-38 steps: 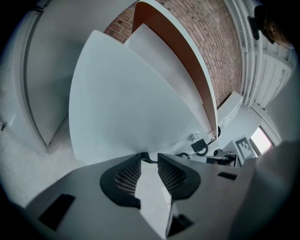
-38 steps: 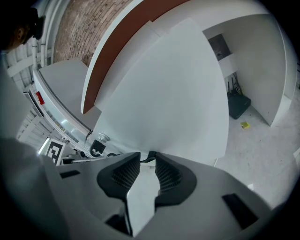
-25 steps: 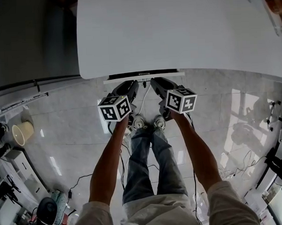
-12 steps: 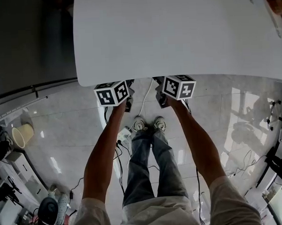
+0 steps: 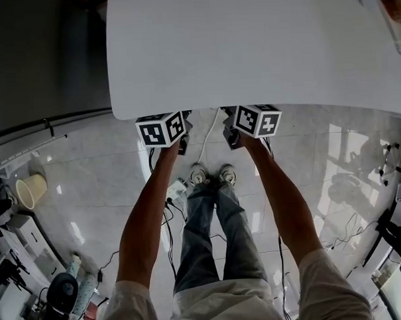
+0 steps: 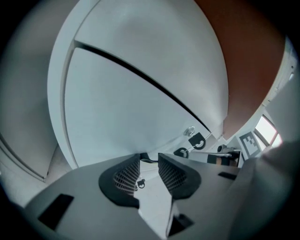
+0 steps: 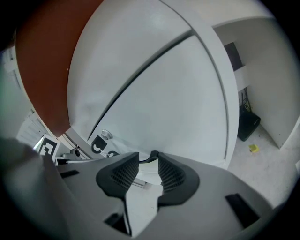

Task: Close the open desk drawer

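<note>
The white drawer front [image 6: 131, 103] fills the left gripper view, with a dark seam along its top and a small round lock [image 6: 190, 131]. My left gripper [image 6: 142, 169] is open, tips close against that front, nothing between the pads. The right gripper view shows the same drawer front [image 7: 183, 98] and lock [image 7: 106, 135]. My right gripper [image 7: 149, 169] is open too; its jaws have just been opening, with nothing between them. In the head view only the marker cubes [image 5: 161, 129] [image 5: 257, 120] show at the front edge of the desk top [image 5: 249, 48]; the drawer is hidden beneath it.
The person's shoes [image 5: 198, 174] stand on the glossy tiled floor just behind the grippers, with cables and a power strip [image 5: 175, 189] beside them. A beige bucket [image 5: 30, 190] is at far left. A dark box [image 7: 246, 123] sits under the desk.
Both grippers have moved forward to the desk's edge. The drawer that stuck out below the desk top has slid in and no longer shows in the head view.
</note>
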Motion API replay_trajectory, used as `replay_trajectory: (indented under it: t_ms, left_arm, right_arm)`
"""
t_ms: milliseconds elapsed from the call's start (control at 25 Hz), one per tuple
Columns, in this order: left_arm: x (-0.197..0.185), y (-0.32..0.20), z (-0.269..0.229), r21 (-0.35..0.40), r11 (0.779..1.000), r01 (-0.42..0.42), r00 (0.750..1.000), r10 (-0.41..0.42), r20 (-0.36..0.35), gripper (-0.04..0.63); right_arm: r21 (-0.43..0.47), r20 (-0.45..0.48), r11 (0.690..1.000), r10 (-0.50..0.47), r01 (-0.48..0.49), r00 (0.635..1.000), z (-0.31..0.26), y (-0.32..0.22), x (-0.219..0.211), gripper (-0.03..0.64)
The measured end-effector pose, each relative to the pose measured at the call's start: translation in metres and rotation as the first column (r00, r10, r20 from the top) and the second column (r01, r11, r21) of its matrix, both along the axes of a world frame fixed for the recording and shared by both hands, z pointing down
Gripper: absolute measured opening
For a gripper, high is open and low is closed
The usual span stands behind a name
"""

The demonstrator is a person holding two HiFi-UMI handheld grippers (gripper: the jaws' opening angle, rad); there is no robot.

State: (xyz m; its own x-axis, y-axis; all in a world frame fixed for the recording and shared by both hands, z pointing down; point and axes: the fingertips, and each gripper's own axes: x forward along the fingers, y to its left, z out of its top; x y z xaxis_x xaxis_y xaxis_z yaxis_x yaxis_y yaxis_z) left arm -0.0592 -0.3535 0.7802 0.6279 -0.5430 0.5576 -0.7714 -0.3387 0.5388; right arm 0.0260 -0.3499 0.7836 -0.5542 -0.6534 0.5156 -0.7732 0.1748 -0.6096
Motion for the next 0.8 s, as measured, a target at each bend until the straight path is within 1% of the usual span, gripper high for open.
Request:
replay_trajectory:
  t_ms: [80,200,440,480,520,560,600,640,720,800]
  left_arm:
    - [-0.001,0.003,0.0,0.013,1.0,0.008,1.0,-0.008,0.01,0.126]
    - [-0.001,0.014,0.006,-0.007,1.0,0.006,1.0,-0.006,0.016,0.126]
    - [-0.002,0.036,0.004,-0.022,0.999,0.043,0.999,-0.044,-0.023,0.124]
    - [-0.001,0.04,0.004,-0.022,0.999,0.04,0.999,-0.041,-0.026,0.124]
    - [0.002,0.044,0.004,-0.022,0.999,0.033,0.999,-0.034,-0.026,0.123]
    - [0.003,0.049,0.004,-0.022,0.999,0.027,0.999,-0.027,-0.023,0.116]
    - [0.004,0.054,0.004,-0.02,1.0,0.023,1.0,-0.023,-0.017,0.097]
    - [0.003,0.059,0.003,-0.018,1.0,0.019,1.0,-0.02,-0.011,0.067]
    - [0.003,0.067,0.001,-0.011,1.0,0.006,1.0,-0.006,0.002,0.012]
    - [0.006,0.073,0.0,-0.005,1.0,-0.009,1.0,0.009,0.012,0.012]
  right_arm:
    - [-0.002,0.011,1.0,0.002,-0.002,1.0,-0.001,0.001,-0.001,0.129]
    - [-0.019,0.027,1.0,-0.006,0.006,1.0,0.002,0.011,-0.004,0.137]
    - [-0.032,0.03,0.999,-0.036,0.037,0.999,0.002,0.043,-0.015,0.135]
    - [-0.032,0.027,0.999,-0.037,0.038,0.999,0.002,0.047,-0.016,0.13]
    - [-0.033,0.02,0.999,-0.037,0.038,0.999,0.002,0.051,-0.016,0.105]
    - [-0.034,0.012,0.999,-0.039,0.039,0.999,0.002,0.056,-0.017,0.085]
    - [-0.033,0.003,0.999,-0.042,0.042,0.999,0.002,0.06,-0.019,0.052]
    - [-0.03,-0.004,0.999,-0.045,0.045,0.999,0.0,0.065,-0.02,0.034]
    - [-0.024,-0.006,0.999,-0.048,0.048,0.999,-0.003,0.072,-0.022,0.018]
    - [-0.021,-0.004,0.999,-0.05,0.05,0.999,-0.005,0.078,-0.021,0.018]
